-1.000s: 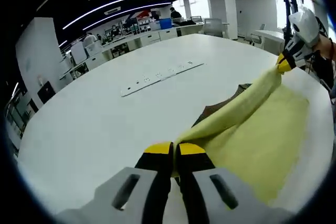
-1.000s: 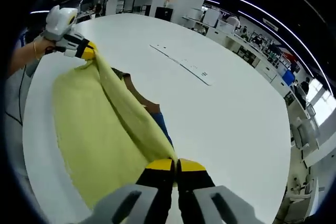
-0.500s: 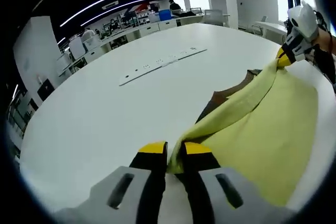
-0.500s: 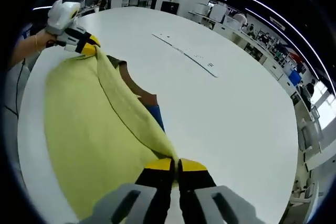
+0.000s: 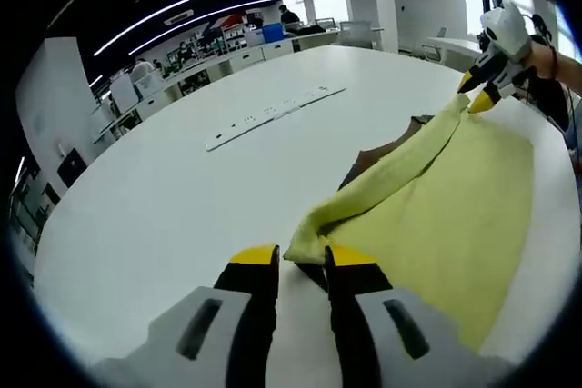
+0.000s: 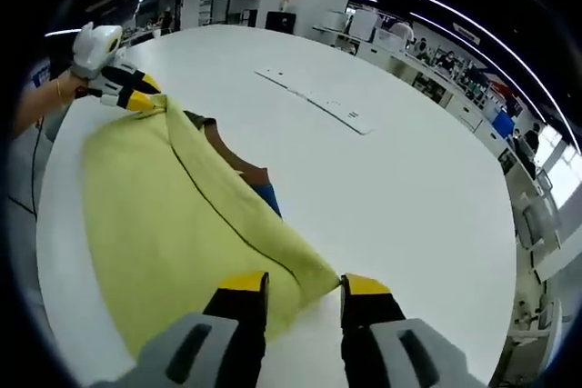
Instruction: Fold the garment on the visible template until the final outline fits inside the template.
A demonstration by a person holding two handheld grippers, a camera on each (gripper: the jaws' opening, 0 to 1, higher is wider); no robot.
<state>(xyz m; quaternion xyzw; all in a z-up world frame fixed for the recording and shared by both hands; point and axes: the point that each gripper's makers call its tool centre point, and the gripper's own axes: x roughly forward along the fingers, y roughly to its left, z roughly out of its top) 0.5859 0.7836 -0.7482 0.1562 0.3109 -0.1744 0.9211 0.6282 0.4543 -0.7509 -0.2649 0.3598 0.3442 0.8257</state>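
Claws first. The left claw (image 5: 302, 265) has its jaws a little way apart, with the near corner of the yellow cloth (image 5: 436, 215) lying loose between the tips. It does not squeeze the cloth. The right claw (image 6: 305, 286) is open wider, and the cloth's (image 6: 173, 224) other corner lies just ahead of it, between the jaws, not held. From each claw the cloth spreads away, flat on the white table (image 5: 182, 197). Past its folded edge a brown and blue template (image 6: 245, 170) peeks out. Further off lies a long white strip (image 5: 273, 115).
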